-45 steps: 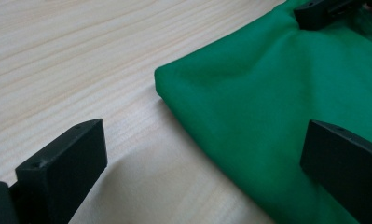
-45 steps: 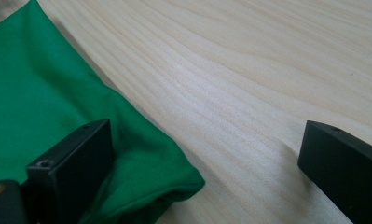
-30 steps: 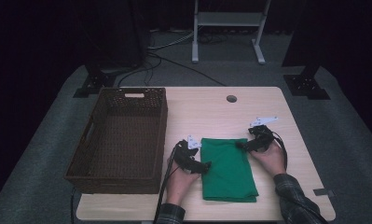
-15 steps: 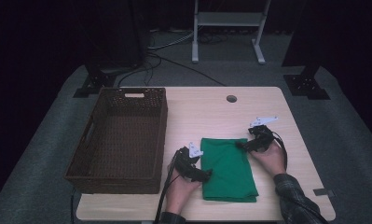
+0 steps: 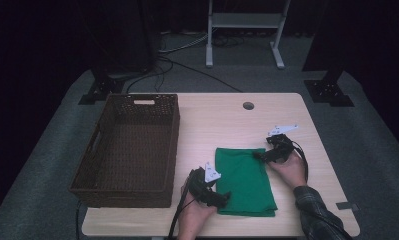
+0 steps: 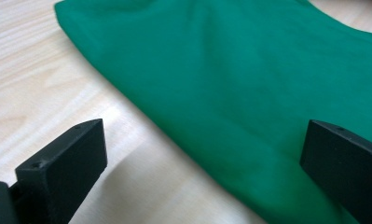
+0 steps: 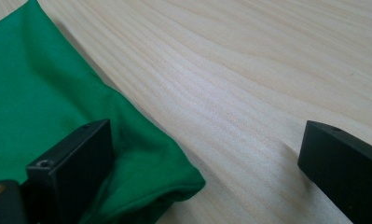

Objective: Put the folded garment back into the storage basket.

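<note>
A folded green cloth [image 5: 244,180] lies on the near middle of the table [image 5: 222,120], just right of the brown wicker basket [image 5: 129,145]. The left gripper [image 5: 222,197] sits at the cloth's near left edge, its 2 jaws spread wide; in the left gripper view the cloth's [image 6: 230,93] edge runs between them, and both jaws are cut off by the frame. The right gripper [image 5: 259,156] is at the far right corner, jaws also spread, straddling the corner fold [image 7: 174,182]. The basket's inside is too dark to make out.
</note>
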`<state>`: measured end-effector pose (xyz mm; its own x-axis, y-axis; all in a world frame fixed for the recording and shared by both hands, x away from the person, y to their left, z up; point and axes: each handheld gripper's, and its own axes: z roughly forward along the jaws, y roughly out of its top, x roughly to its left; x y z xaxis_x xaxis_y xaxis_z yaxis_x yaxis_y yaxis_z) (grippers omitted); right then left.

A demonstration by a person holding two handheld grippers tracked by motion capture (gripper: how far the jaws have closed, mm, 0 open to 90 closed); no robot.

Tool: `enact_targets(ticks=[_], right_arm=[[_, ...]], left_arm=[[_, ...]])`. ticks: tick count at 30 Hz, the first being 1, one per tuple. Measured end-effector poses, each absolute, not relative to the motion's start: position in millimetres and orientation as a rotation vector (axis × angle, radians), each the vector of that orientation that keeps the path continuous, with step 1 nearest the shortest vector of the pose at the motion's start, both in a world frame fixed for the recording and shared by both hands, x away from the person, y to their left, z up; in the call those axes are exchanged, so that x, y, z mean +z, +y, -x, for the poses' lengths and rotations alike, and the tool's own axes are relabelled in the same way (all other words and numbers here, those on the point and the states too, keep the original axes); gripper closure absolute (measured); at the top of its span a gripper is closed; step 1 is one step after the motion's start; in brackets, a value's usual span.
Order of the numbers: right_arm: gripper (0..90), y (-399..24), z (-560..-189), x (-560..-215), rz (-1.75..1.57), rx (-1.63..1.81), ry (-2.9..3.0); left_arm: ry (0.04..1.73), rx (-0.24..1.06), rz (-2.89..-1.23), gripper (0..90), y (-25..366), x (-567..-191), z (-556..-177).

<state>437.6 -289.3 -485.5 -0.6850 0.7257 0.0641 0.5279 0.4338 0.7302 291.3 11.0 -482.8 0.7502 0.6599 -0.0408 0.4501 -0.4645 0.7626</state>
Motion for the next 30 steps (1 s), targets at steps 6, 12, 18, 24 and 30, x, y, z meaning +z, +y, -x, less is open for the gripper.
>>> enact_targets(ticks=[6, 12, 18, 24, 30], right_arm=[[2.4, -289, -438, -486, -1.088, 1.099, 2.428], [2.5, -289, -438, -486, -1.087, 1.099, 2.428], [2.4, -289, -438, -486, -1.087, 1.099, 2.428], [2.4, -289, -438, -486, -1.087, 1.098, 2.428], [2.4, -289, -438, -486, -1.087, 1.099, 2.428]], left_arm=[[0.804, 0.354, -2.156, 0.0, 6, -483, -274], [0.795, 0.343, -2.147, 0.0, 7, -483, -264], [0.786, 0.328, -2.141, 0.0, 4, -483, -256], [0.763, 0.319, -2.151, 0.0, -3, -483, -247], [0.754, 0.345, -2.175, 2.9, -12, -483, -241]])
